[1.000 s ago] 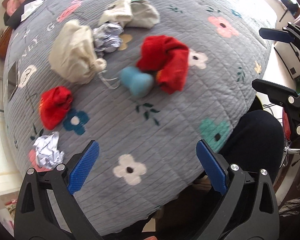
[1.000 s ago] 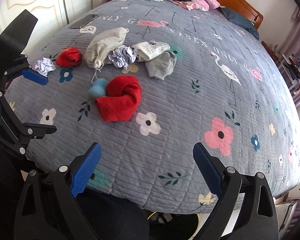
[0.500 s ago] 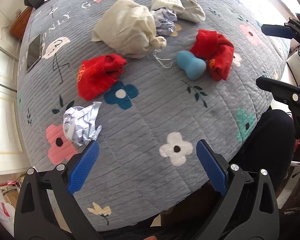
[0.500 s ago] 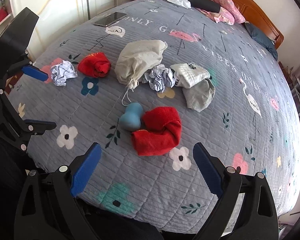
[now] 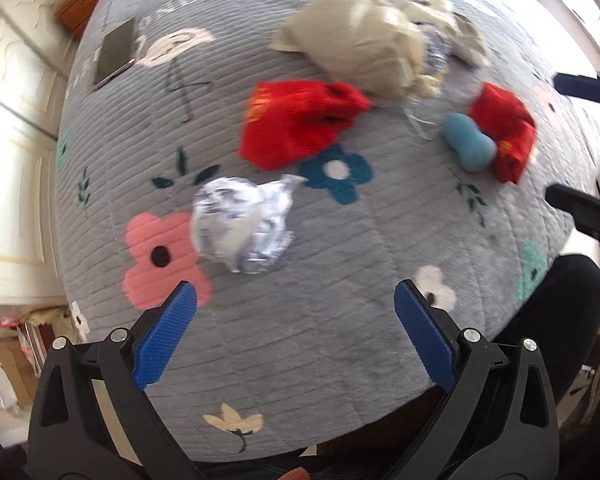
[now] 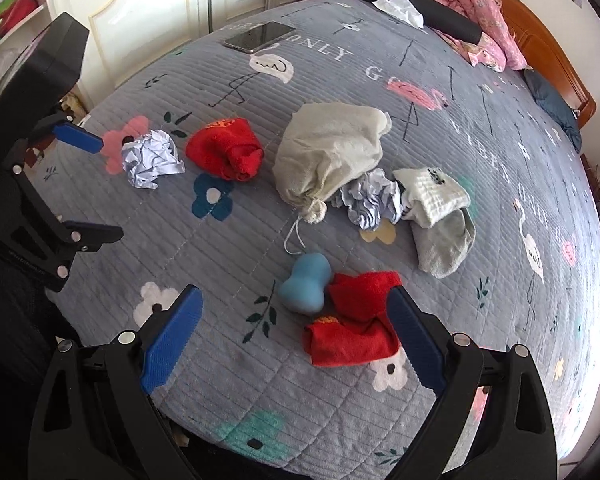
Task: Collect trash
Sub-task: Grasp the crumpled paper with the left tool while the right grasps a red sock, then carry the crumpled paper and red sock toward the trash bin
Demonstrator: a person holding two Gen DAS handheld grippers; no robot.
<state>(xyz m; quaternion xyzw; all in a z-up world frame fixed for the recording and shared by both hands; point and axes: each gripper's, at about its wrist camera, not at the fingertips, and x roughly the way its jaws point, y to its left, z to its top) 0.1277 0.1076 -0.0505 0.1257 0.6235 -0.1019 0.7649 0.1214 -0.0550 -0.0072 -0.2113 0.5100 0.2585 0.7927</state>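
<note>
The left gripper (image 5: 296, 300) hangs over the bed's near edge with its jaws spread wide and nothing between them. The crumpled paper ball (image 5: 242, 227) lies just ahead, at about 11 o'clock from the gripper's midline, on the grey quilt (image 5: 340, 360) beside a pink printed flower. This looks like the approach to that ball. To do it well, shift toward 11 o'clock until the ball sits centred between the blue pads (image 5: 166, 334), come down close to the quilt, then close gently — paper crushes and can pop out sideways. Keep clear of the red sock (image 5: 300, 122) at 12 o'clock.

The right gripper (image 6: 296, 330) is also wide open and empty, above the blue sponge (image 6: 306, 284). A 2nd paper ball (image 6: 370, 202) waits by the drawstring bag (image 6: 332, 152).
</note>
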